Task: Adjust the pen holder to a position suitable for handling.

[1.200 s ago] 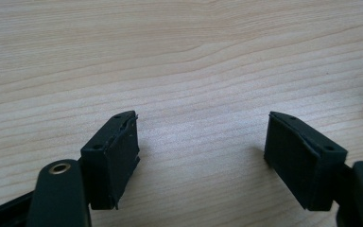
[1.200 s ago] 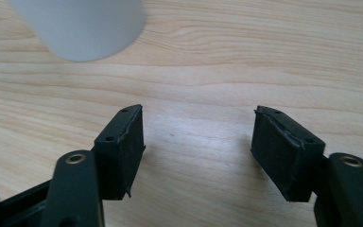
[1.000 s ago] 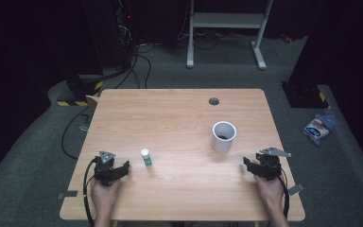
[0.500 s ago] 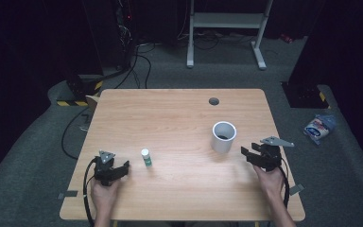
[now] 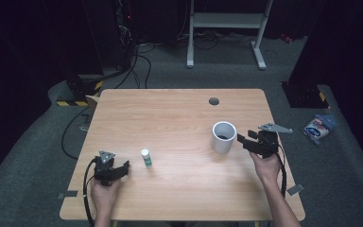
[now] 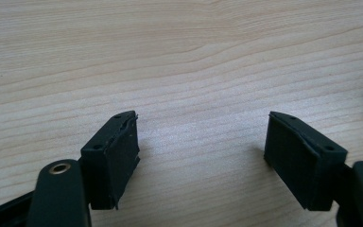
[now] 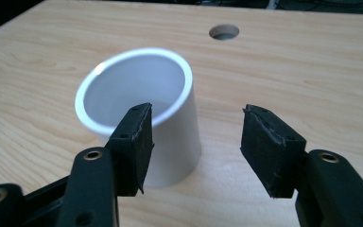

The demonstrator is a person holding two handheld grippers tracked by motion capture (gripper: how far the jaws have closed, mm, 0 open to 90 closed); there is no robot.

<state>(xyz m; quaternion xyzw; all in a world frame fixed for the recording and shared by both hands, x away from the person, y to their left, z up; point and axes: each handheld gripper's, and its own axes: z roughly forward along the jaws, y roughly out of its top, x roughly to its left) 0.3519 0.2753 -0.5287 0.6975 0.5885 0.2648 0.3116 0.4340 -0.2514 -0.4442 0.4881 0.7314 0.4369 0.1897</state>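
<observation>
At right of centre in the high view, I see my right gripper (image 5: 244, 141) just beside the white cup (image 5: 223, 137) on the worktop (image 5: 170, 113), jaws apart, just been opening, gripping nothing. Lower left, my left gripper (image 5: 123, 166) rests open, empty.

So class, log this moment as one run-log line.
right gripper: open, nearing white cup | left gripper: open, low over table
</observation>
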